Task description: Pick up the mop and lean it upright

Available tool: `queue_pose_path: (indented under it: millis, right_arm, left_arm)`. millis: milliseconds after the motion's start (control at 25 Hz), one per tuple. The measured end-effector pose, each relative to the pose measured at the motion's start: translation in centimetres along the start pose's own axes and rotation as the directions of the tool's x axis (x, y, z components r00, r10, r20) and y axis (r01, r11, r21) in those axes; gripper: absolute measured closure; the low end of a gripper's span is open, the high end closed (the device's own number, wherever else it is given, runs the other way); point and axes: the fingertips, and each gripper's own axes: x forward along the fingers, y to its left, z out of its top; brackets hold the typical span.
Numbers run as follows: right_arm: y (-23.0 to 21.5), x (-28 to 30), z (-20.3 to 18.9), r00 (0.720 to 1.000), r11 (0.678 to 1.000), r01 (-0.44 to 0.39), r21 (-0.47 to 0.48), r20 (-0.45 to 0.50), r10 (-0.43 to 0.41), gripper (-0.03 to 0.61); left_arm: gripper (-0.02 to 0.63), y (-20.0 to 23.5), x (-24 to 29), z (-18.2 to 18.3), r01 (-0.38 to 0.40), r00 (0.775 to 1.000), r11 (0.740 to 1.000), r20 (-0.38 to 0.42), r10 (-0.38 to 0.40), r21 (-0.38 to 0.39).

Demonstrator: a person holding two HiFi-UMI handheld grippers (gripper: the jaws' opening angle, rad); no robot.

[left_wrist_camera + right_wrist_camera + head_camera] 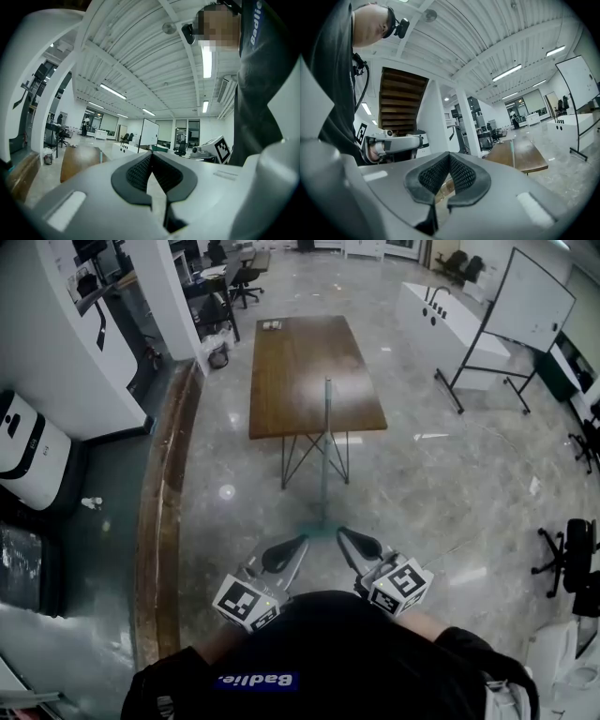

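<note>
Currently both tools are closed and empty. Left gripper (pixel 298 543) and right gripper (pixel 345 536) each have their jaw tips pressed together with nothing between the pads. Both are held level, close in front of the person (pixel 328 652). Mop (pixel 324 451) stands upright ahead of them, handle against the near edge of the wooden table (pixel 300 352), teal head on the floor just beyond the jaw tips.

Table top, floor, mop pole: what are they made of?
Table top: looks like wood or wood veneer; brown with grain streaks, semi-matt.
Floor: polished stone or stone-look tile; pale, veined, mirrors the ceiling lights.
Mop pole: thin, smooth, teal-grey; painted metal or plastic, cannot tell which.
</note>
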Motion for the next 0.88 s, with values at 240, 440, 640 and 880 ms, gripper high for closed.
queue_pose_path:
  millis: [240,440,640,880]
  right_arm:
    - [-0.3,0.0,0.0,1.0,1.0,0.011,0.013,-0.002,-0.011,0.574]
    - [-1.1,-0.7,-0.2,1.0,1.0,0.009,0.027,0.001,-0.009,0.574]
    - [-2.6,-2.2,-0.1,1.0,0.999,-0.001,0.042,0.008,0.0,0.574]
    - [-5.0,-4.6,0.2,1.0,0.998,-0.01,0.054,0.009,0.009,0.574]
  left_arm:
    - [0.594,0.0,0.0,-0.2,-0.007,1.0,1.0,-0.023,0.007,0.003]
    - [0.594,-0.7,1.1,-0.6,0.008,1.0,1.0,-0.022,-0.008,0.025]
    - [0.594,-1.8,2.7,-0.7,-0.004,1.0,1.0,-0.031,0.005,0.03]
    - [0.594,-3.8,4.9,-1.0,-0.032,0.998,0.999,-0.049,0.033,0.039]
